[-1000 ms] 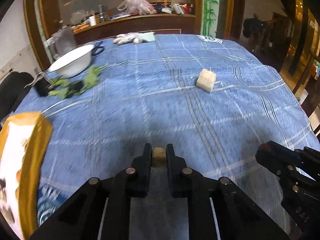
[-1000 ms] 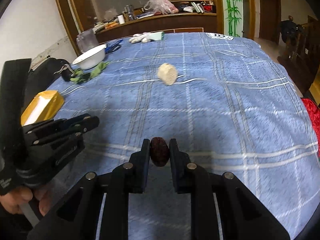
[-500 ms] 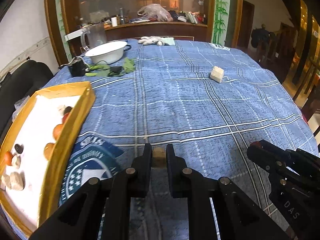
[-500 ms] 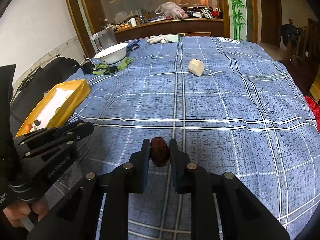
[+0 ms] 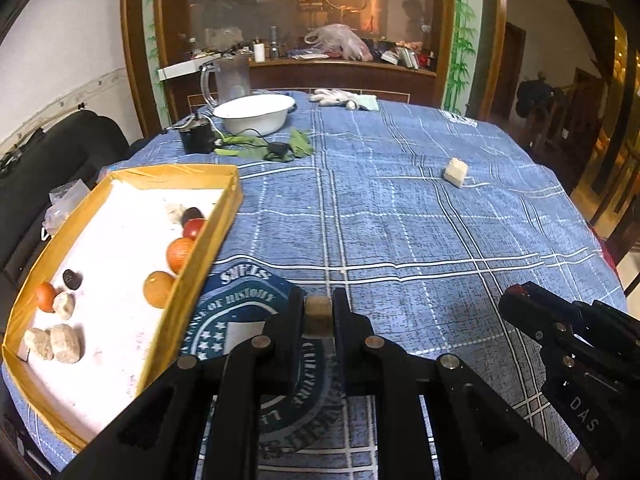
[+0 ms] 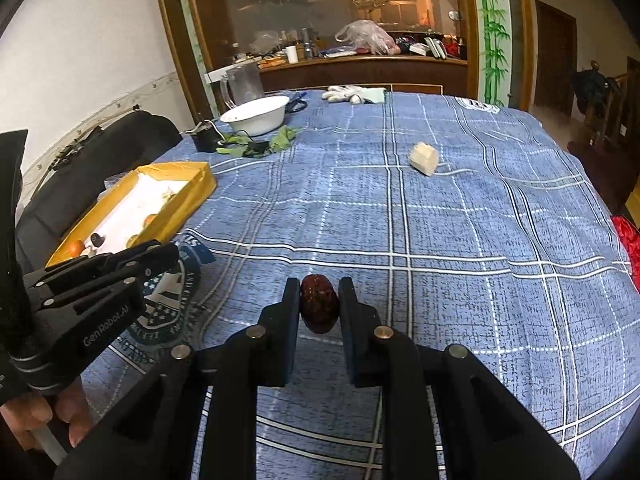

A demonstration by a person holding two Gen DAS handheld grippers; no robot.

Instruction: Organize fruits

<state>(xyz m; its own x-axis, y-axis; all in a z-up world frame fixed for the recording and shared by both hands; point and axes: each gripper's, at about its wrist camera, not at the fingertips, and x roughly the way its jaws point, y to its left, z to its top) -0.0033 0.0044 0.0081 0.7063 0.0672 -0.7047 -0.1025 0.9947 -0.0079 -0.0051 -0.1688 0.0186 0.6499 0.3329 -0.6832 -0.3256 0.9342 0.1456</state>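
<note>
Left gripper (image 5: 318, 314) nearly closed, pinching a small tan block (image 5: 318, 316) between its fingertips, above the round printed emblem (image 5: 240, 312) on the blue checked tablecloth (image 5: 400, 232). Compared with half a second ago: yellow-rimmed tray (image 5: 192, 264) now further right and fuller in the left wrist view, its near corner beside the gripper; grip on the block unchanged. Compared with a second ago: only a blurred sliver of the tray then, most of its white floor now. Right gripper (image 6: 319, 304) likewise nearly closed, clamping a dark red date (image 6: 319, 304) upright between both fingers, same hold as in both earlier frames. Tray also larger and nearer in the right wrist view than before.

Inside the tray: two orange fruits (image 5: 168, 272) and a red one (image 5: 194, 228) along the right wall, a dark date (image 5: 72, 279), another orange fruit (image 5: 45, 297) at the left wall, several pale lumps (image 5: 60, 340) in the near corner. Out on the cloth, well apart from both grippers, a pale cube (image 5: 455, 172). Further back: white bowl (image 5: 254, 114), green leaves (image 5: 296, 148), clear jug (image 5: 230, 78), white gloves (image 5: 334, 97). Bare hand (image 6: 52, 420) gripping the left handle at the lower left of the right wrist view.
</note>
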